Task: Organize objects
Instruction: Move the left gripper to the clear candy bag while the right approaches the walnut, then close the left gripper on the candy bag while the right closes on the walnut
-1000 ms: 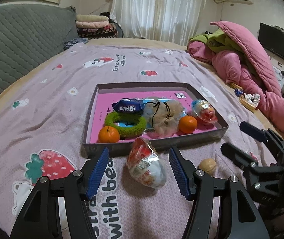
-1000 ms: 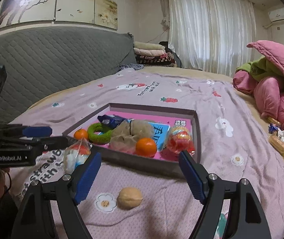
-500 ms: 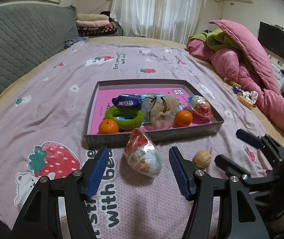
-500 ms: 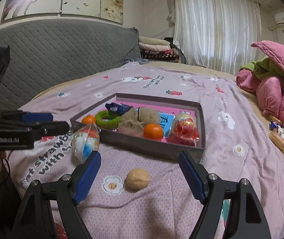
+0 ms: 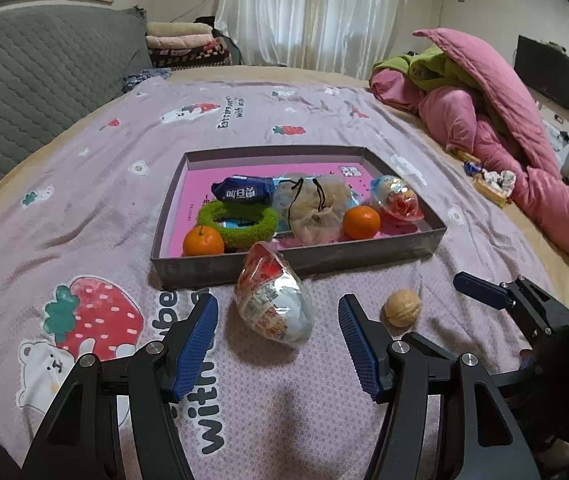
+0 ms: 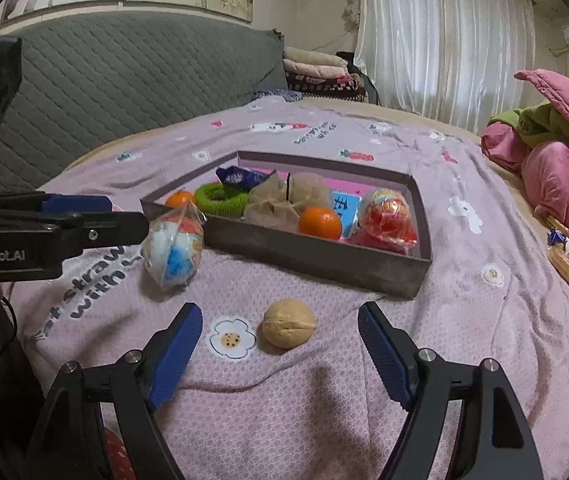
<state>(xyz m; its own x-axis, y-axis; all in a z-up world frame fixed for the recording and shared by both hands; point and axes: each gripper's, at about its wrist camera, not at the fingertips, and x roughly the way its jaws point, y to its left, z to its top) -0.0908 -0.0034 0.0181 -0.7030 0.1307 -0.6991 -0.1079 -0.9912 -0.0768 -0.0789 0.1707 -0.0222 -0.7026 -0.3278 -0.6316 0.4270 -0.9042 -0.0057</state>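
A grey tray (image 5: 296, 266) (image 6: 324, 258) with a pink floor lies on the bed. It holds two oranges (image 5: 203, 241), a green hair ring (image 5: 238, 220), a blue snack packet (image 5: 244, 191), a beige mesh pouch (image 5: 314, 208) and a wrapped egg toy (image 5: 398, 199). A second wrapped egg toy (image 5: 272, 302) (image 6: 174, 248) lies in front of the tray, just ahead of my open, empty left gripper (image 5: 278, 338). A walnut (image 6: 289, 328) (image 5: 402, 307) lies just ahead of my open, empty right gripper (image 6: 280, 350).
A purple strawberry-print sheet (image 5: 84, 208) covers the bed. A grey quilted headboard (image 5: 24, 72) stands at left. Pink and green quilts (image 5: 484, 100) are heaped at right, with small snacks (image 5: 492, 182) beside them. Folded blankets (image 5: 188, 44) sit at the back.
Both grippers have drawn back a little from the tray and stayed open. The egg toy and walnut have not moved on the sheet.
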